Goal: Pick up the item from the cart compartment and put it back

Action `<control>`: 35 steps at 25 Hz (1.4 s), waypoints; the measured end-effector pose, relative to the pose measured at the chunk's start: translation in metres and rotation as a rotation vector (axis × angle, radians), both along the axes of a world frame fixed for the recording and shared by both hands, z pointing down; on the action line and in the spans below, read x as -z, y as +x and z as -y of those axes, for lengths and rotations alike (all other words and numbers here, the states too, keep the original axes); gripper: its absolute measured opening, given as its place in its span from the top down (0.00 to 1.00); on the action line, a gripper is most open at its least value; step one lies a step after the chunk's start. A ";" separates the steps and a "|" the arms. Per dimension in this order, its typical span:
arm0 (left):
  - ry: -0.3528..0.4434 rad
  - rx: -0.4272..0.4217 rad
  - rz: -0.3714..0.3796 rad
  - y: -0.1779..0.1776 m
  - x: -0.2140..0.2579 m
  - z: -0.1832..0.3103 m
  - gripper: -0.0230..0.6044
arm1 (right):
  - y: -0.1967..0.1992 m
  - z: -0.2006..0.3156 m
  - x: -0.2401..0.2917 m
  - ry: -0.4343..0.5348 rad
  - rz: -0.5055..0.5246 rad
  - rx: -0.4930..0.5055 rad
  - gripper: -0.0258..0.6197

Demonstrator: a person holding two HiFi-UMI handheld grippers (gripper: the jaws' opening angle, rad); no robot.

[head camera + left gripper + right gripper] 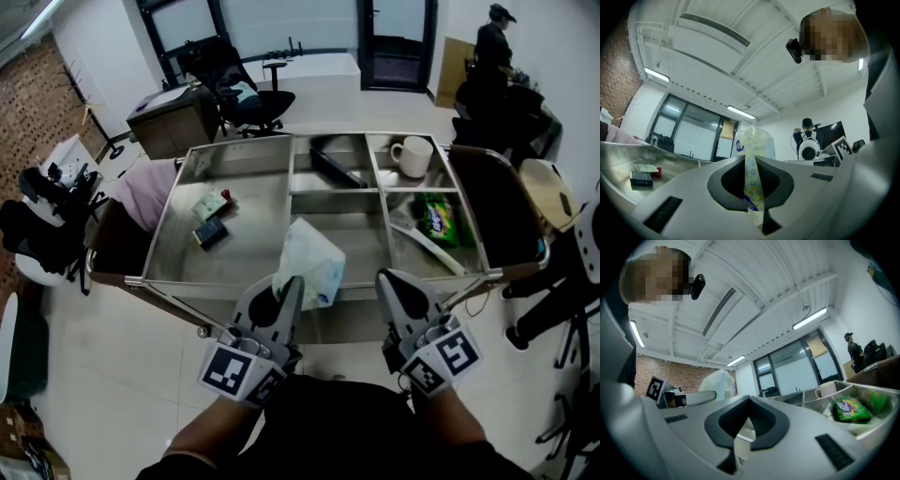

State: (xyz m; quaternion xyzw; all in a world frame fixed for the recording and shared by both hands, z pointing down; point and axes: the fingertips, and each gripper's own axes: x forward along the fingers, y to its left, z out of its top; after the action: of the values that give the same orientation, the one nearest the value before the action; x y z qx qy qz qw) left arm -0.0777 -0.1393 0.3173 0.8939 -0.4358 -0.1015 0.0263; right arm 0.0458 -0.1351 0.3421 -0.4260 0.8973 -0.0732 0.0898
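Observation:
A soft white-and-green plastic packet [309,258] hangs above the near edge of the steel cart [253,192], over its middle compartment. My left gripper [291,283] is shut on the packet's lower edge. In the left gripper view the packet [757,140] stands up between the pinched jaws of that gripper [751,161]. My right gripper [394,279] hovers beside it at the cart's near rim, shut with nothing in it. Its own view shows the right gripper [749,400] with its jaws together, and the packet [717,380] off to the left.
The cart's left compartment holds a small green card packet [210,203] and a dark flat item [210,232]. A black object [336,167], a white mug [412,155] and a green snack bag [438,217] lie in the far and right compartments. Office chair [248,94] and a person [492,47] stand behind.

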 end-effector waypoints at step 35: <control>0.002 -0.013 0.050 0.003 0.005 0.005 0.96 | 0.005 -0.001 0.001 -0.003 0.003 -0.007 0.93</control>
State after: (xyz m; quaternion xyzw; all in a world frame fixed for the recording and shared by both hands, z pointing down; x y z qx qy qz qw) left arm -0.0750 -0.1443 0.3121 0.8989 -0.4305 -0.0794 0.0154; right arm 0.0509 -0.1341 0.3407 -0.4292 0.8955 -0.0749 0.0907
